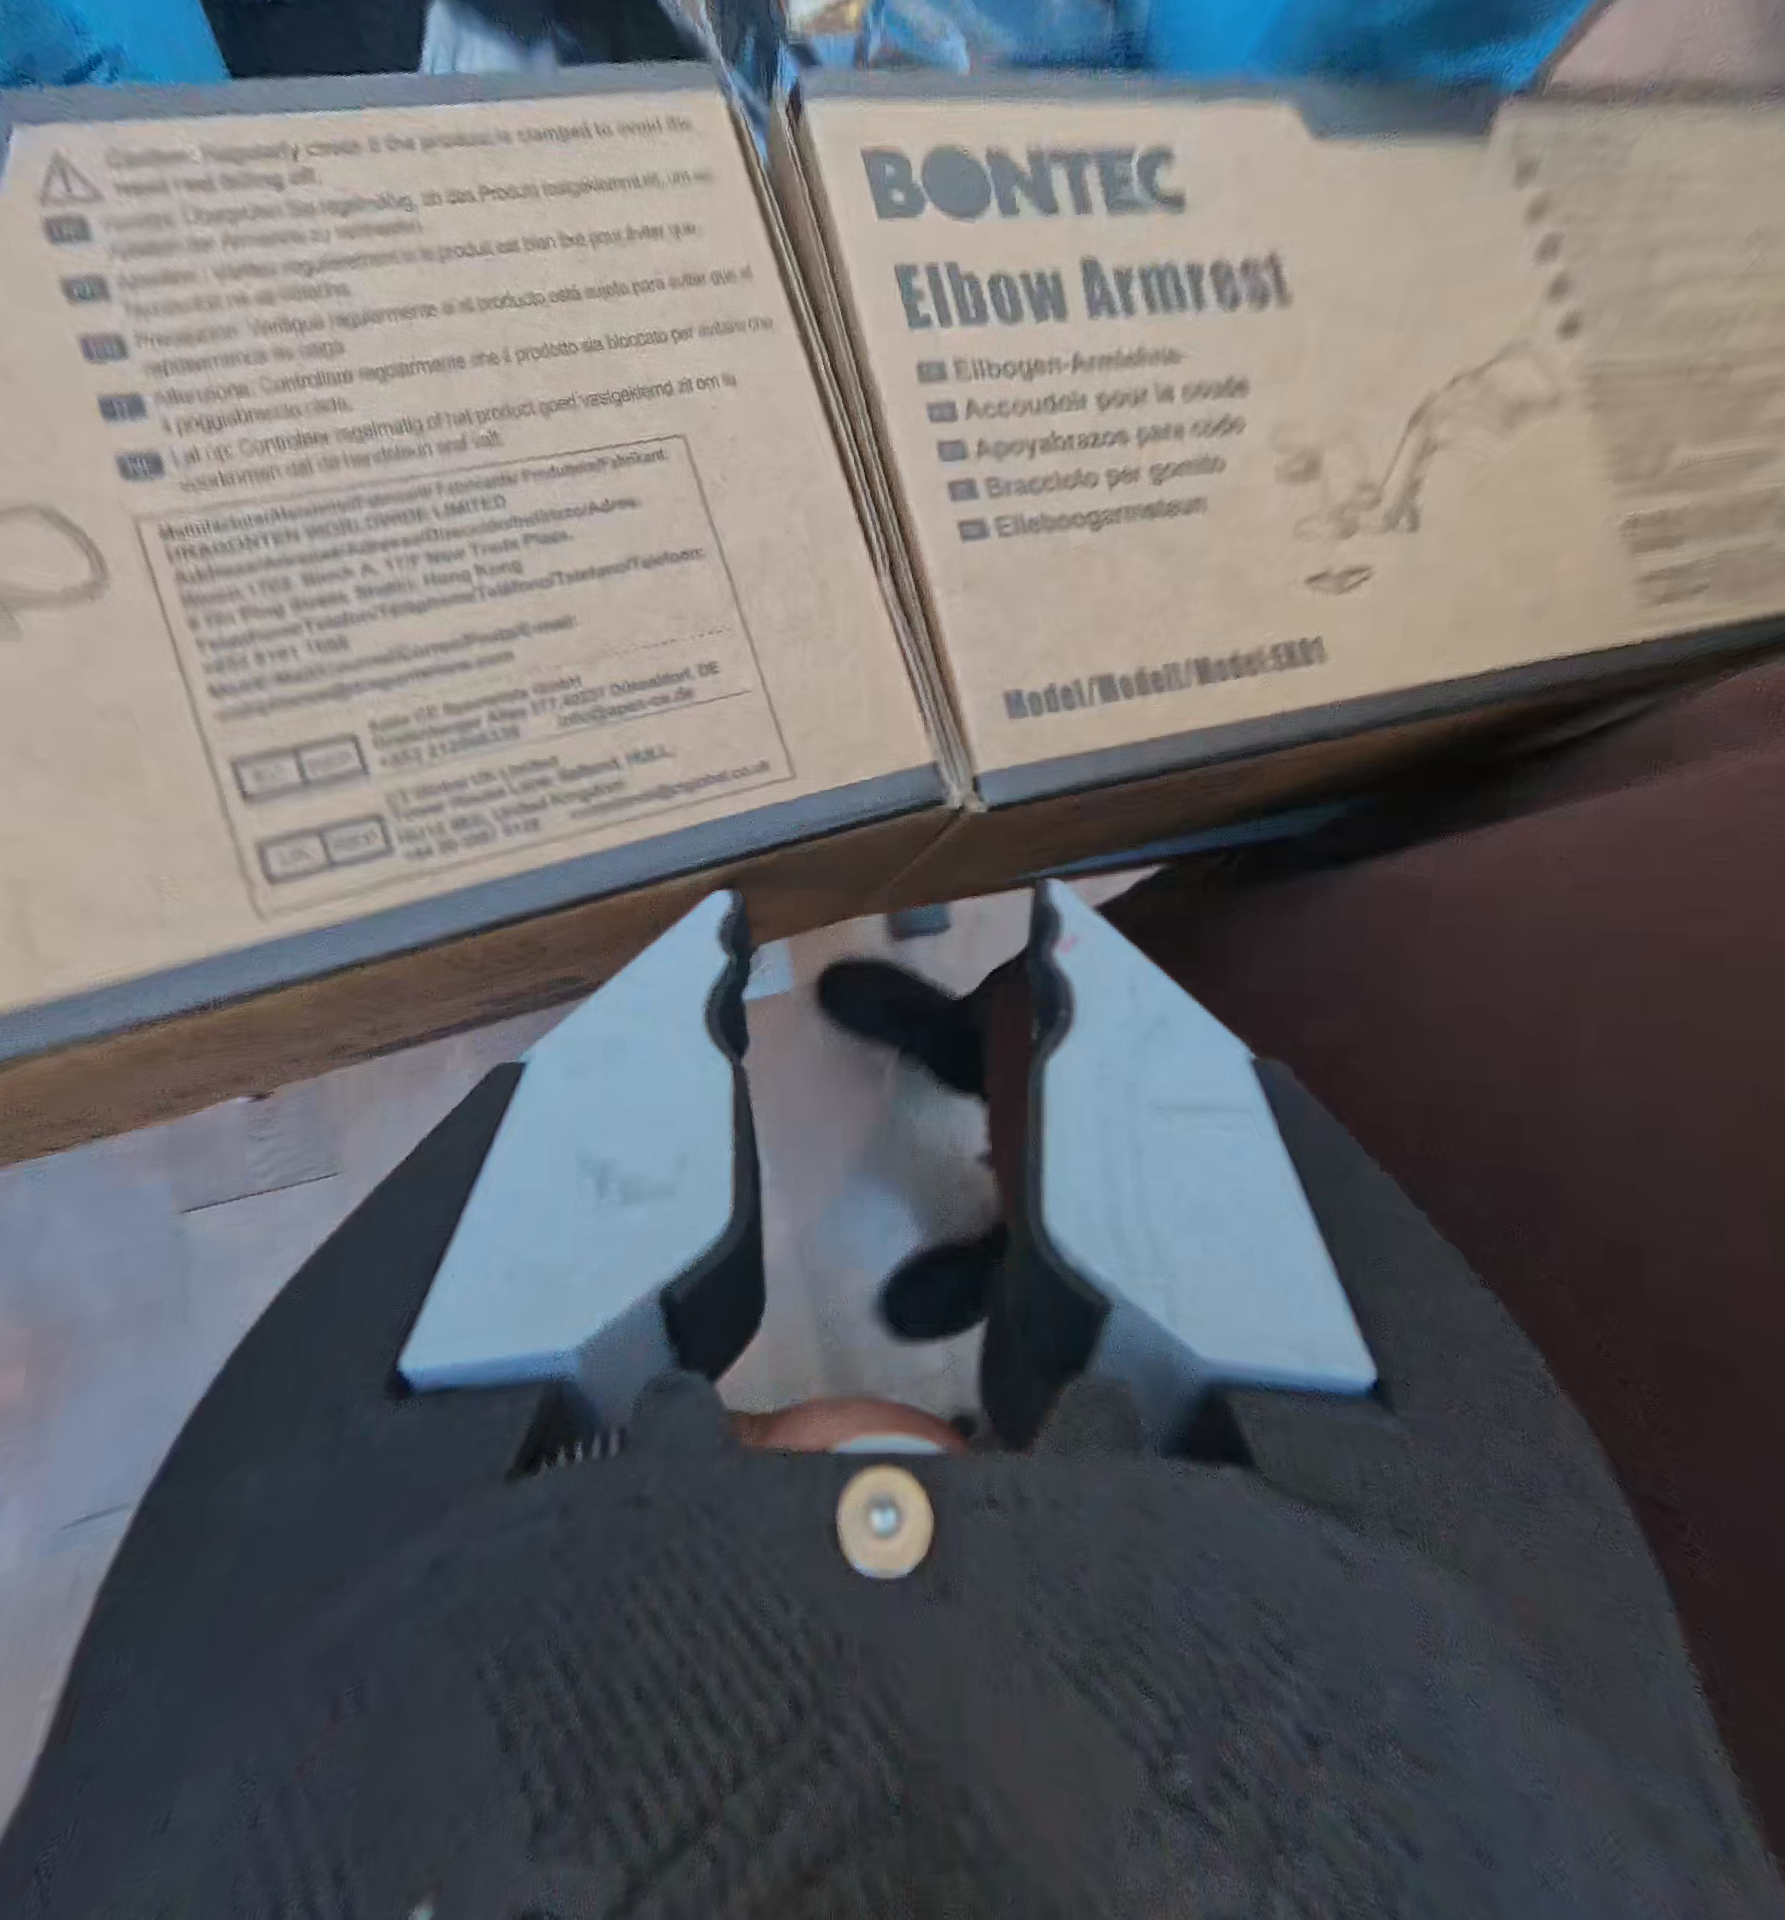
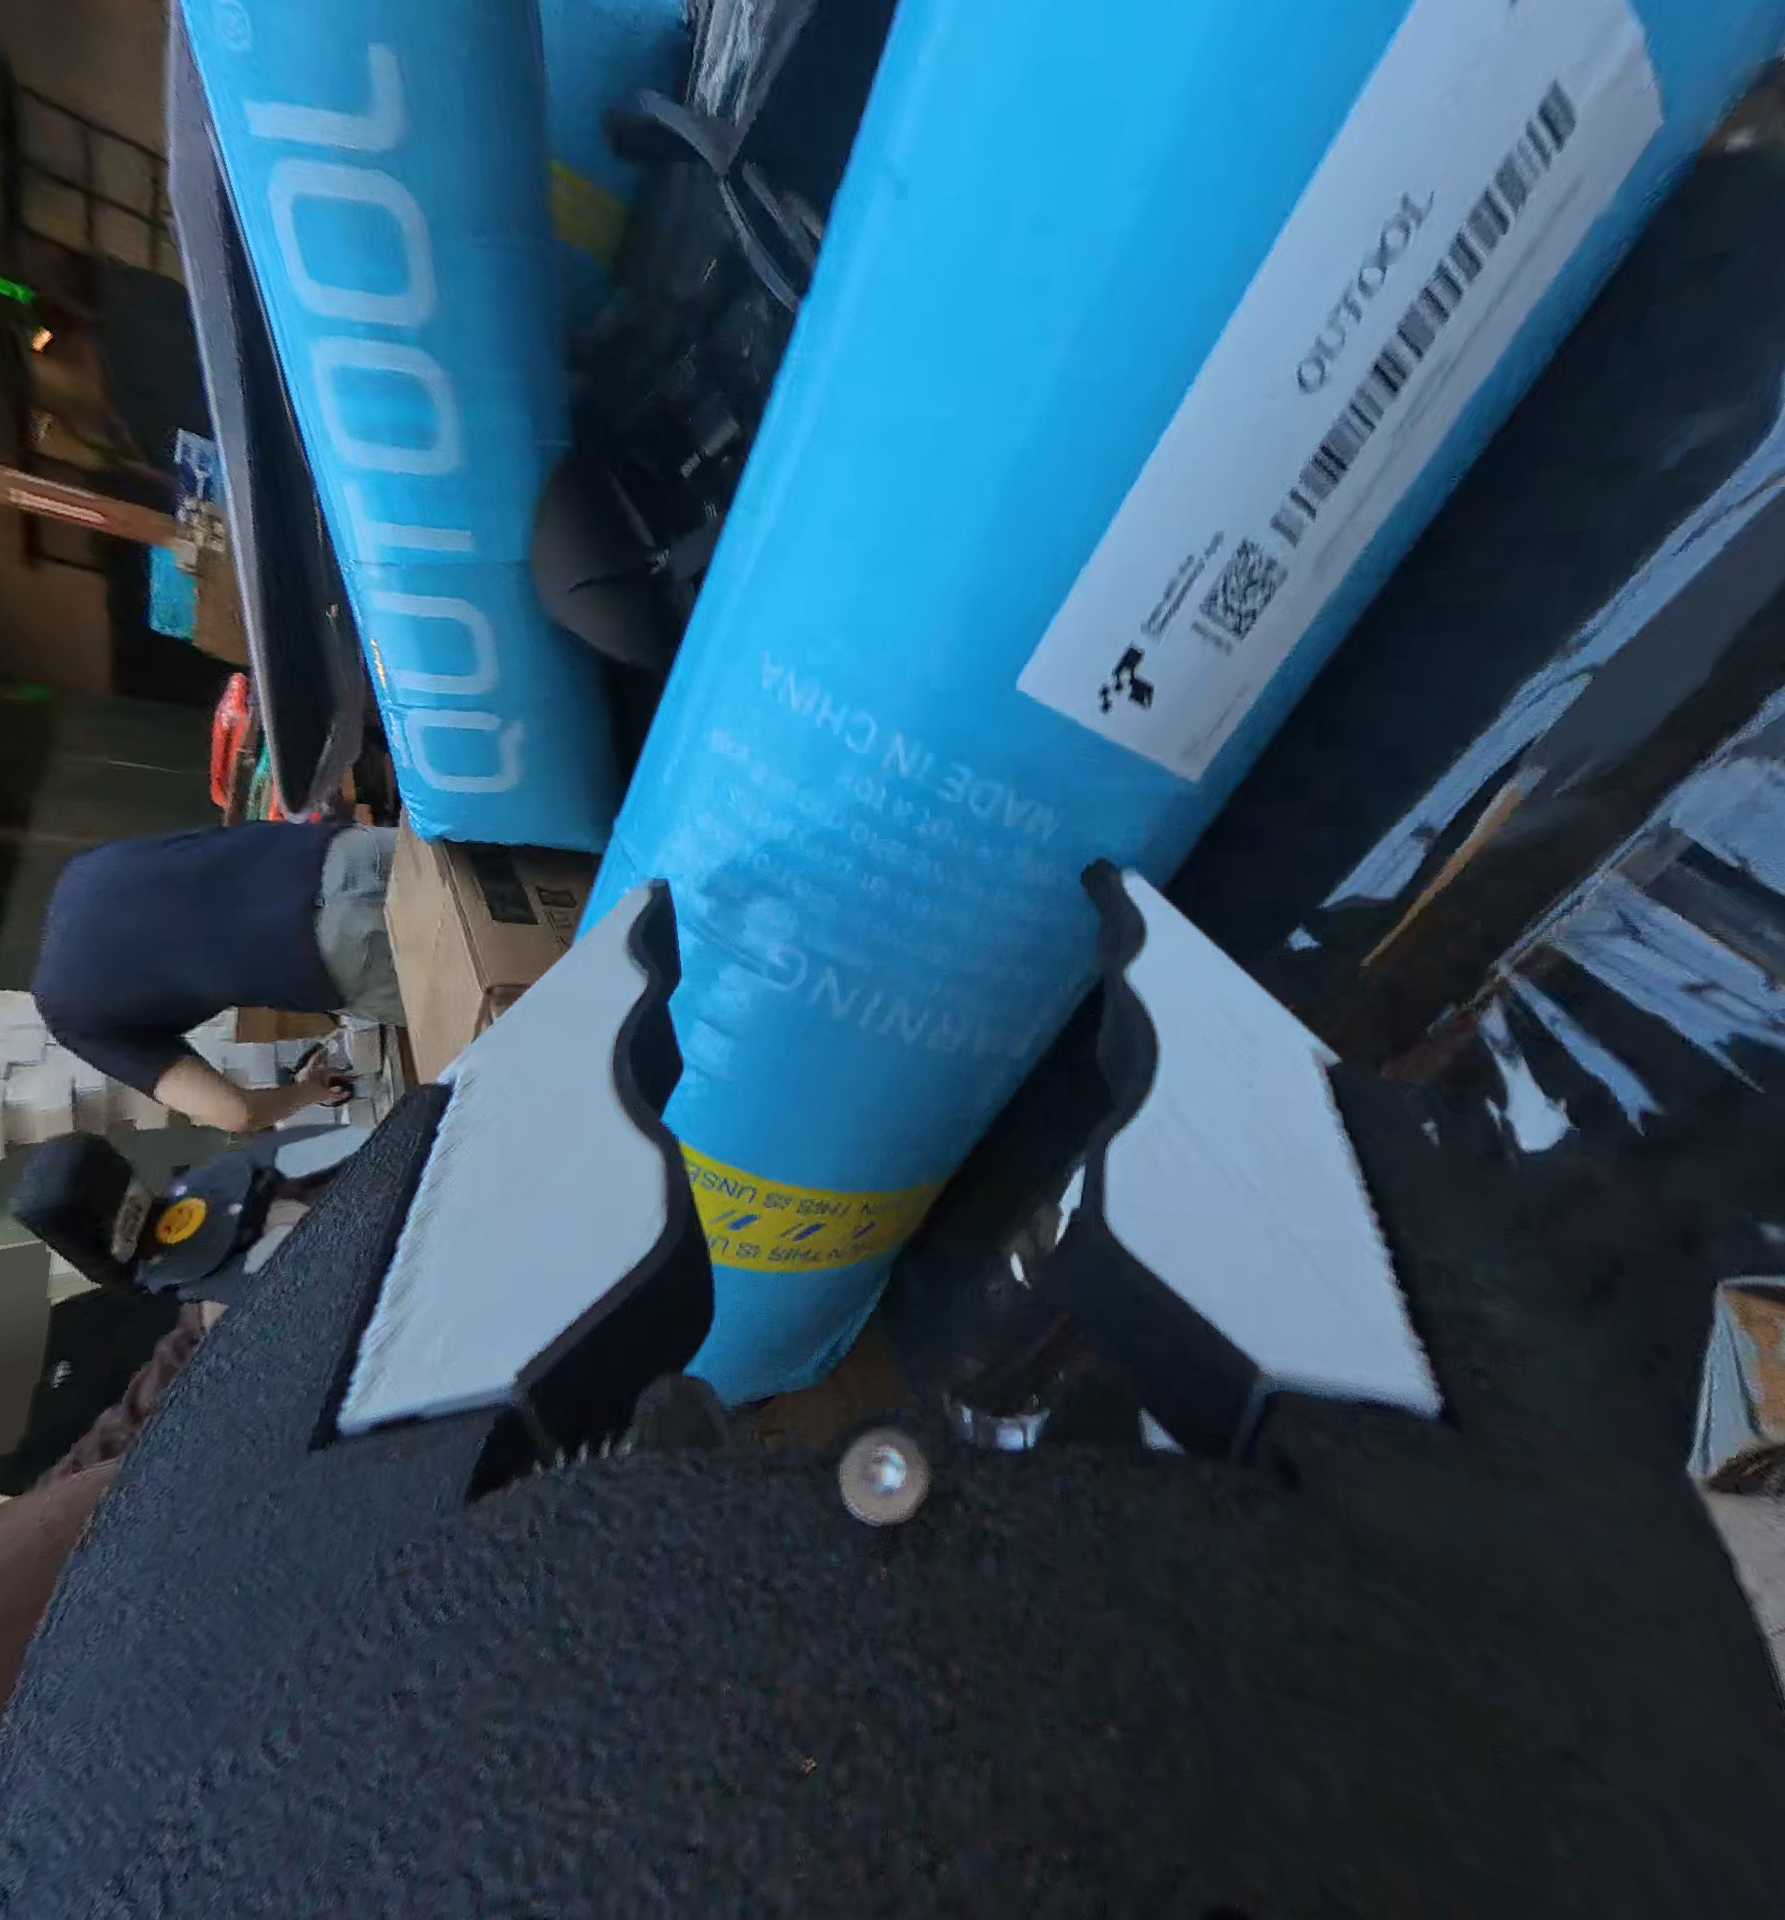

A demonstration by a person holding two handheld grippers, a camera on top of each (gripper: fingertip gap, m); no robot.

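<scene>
the right gripper (image 2: pixel 883 904) straddles the long blue package (image 2: pixel 971 520) with jaws spread wide, the left finger touching its side, while the left gripper (image 1: pixel 883 914), half open and empty, hangs just below two cardboard boxes (image 1: pixel 1231 416) standing side by side

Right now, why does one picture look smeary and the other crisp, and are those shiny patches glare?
Left wrist view: motion blur smears the print on the cardboard boxes and the shoes below; the left gripper is sharper. Right wrist view: mostly crisp, the blue package between the right gripper fingers reads clear; bright reflections streak the black plastic wrap; wide-angle bending at edges.
</scene>
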